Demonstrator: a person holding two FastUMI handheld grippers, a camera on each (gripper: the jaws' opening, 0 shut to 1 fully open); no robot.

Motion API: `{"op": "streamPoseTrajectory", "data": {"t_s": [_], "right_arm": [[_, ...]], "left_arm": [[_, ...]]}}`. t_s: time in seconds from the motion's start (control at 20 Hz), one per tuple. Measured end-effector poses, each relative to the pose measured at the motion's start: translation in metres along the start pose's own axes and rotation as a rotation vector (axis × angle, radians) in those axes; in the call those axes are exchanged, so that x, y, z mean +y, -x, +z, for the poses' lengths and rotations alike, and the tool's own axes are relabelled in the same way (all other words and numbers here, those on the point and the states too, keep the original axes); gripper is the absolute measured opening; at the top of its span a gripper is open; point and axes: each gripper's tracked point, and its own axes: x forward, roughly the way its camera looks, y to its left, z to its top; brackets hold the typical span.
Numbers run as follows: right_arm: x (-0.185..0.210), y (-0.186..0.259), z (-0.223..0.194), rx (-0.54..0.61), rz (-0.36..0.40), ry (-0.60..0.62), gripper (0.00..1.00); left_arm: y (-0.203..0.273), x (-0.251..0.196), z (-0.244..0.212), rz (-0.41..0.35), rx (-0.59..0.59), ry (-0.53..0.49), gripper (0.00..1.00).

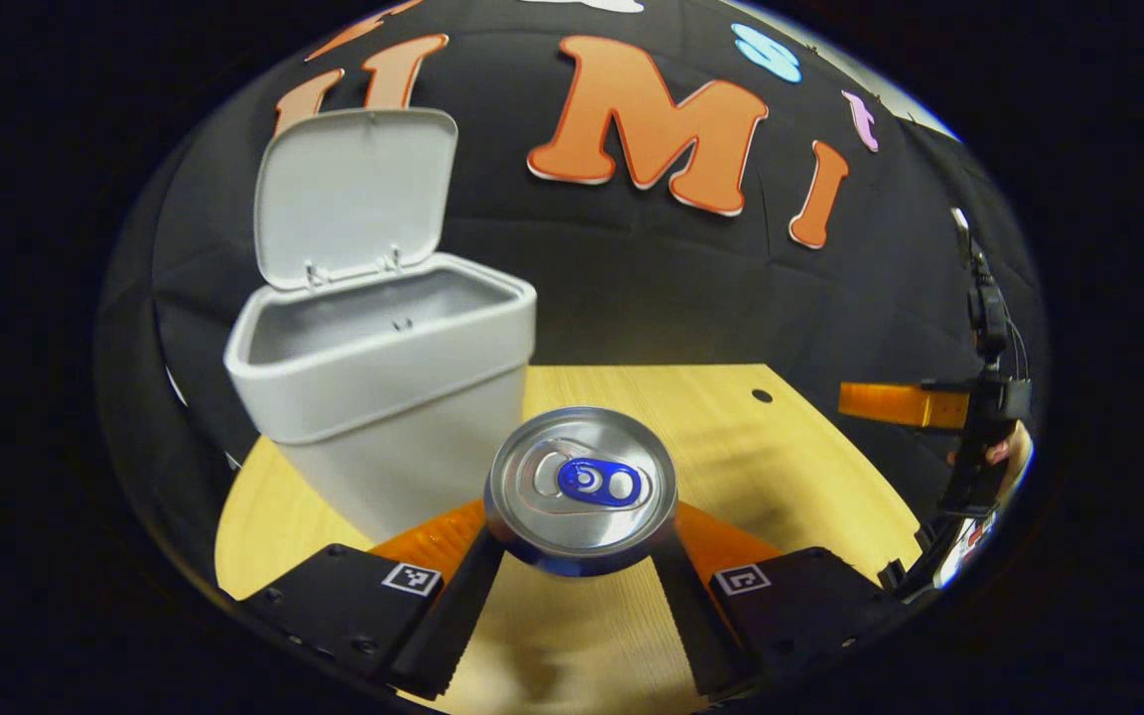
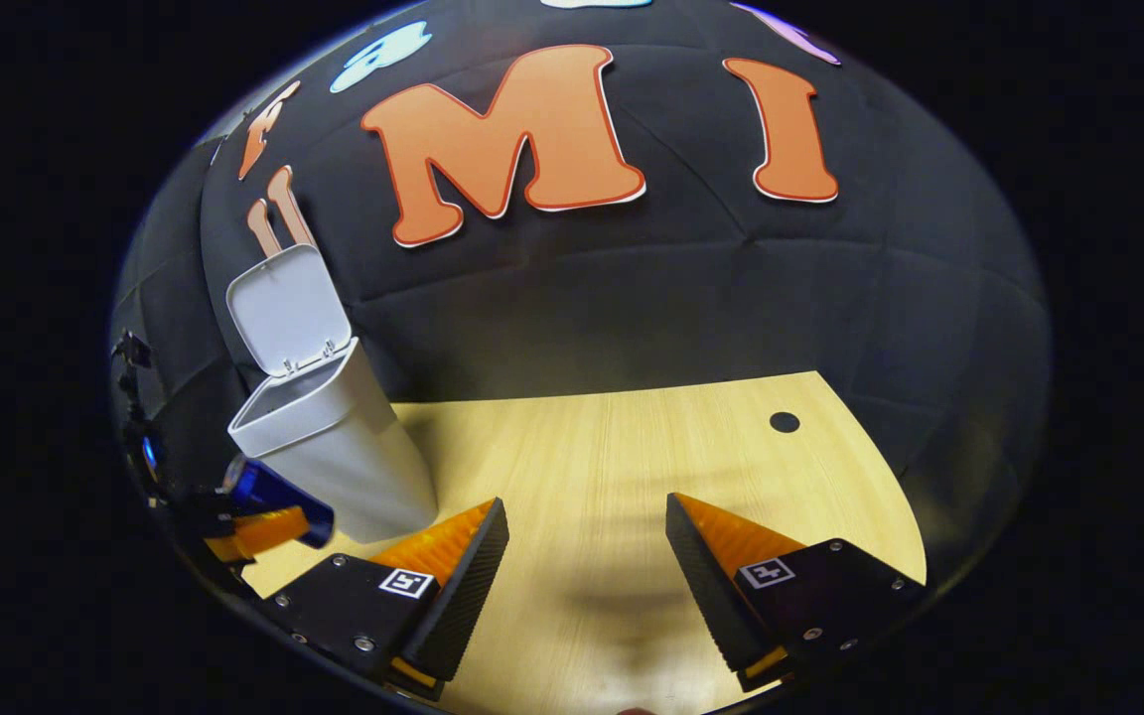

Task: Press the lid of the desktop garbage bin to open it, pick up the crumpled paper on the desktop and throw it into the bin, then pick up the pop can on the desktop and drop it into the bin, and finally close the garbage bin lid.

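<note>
A: Left gripper view, item one?

B: Left gripper point(image 1: 580, 556), its two fingers pinching the pop can point(image 1: 582, 489) from both sides. The can is lifted off the table point(image 1: 790, 467) and points its silver top, with a blue pull tab, straight at the camera.

A: Any brand or writing on the can?

B: None readable. Only the lid and a thin blue band of the side show. Each finger mount carries a small square black-and-white marker, which is a pattern and not text.

A: Item two?

B: Garbage bin point(image 1: 383, 397), pale grey, ahead and to the left of the claw, standing on the wooden table just beyond the can. Its lid point(image 1: 354, 194) is swung upright on the rear hinge, so the mouth is open. No label seen on it. I cannot tell what lies inside.

A: Anything else there?

B: Far off to the right of the claw, the right gripper point(image 1: 900, 404), one finger pointing in from the edge, with a little of a hand behind it.

A: Right gripper view?

B: Right gripper point(image 2: 587, 556), fingers spread wide with bare table point(image 2: 632, 447) between them, holding nothing. Same square markers on the mounts.

A: And the task's things from there?

B: The garbage bin point(image 2: 334, 447) stands ahead and left of the claw, lid point(image 2: 286, 308) raised. Farther left and lower, the left gripper point(image 2: 244, 531) grips the pop can point(image 2: 279, 497), whose blue side shows, near the bin's lower left wall. No lettering legible on it.
</note>
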Motion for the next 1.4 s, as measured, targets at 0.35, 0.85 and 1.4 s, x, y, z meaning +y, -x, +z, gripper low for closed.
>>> {"op": "streamPoseTrajectory", "data": {"t_s": [0.35, 0.85, 1.4], "right_arm": [[0.020, 0.006, 0.005, -0.029, 0.034, -0.011, 0.95], [0.013, 0.014, -0.001, -0.034, 0.003, -0.052, 0.95], [-0.014, 0.020, -0.014, -0.009, -0.074, -0.093, 0.95]], "left_arm": [[0.040, 0.041, 0.086, 0.040, -0.114, 0.084, 0.83], [-0.029, 0.129, 0.172, 0.166, -0.140, 0.054, 0.83], [-0.079, 0.141, 0.114, 0.129, 0.035, 0.171, 0.90]]}}
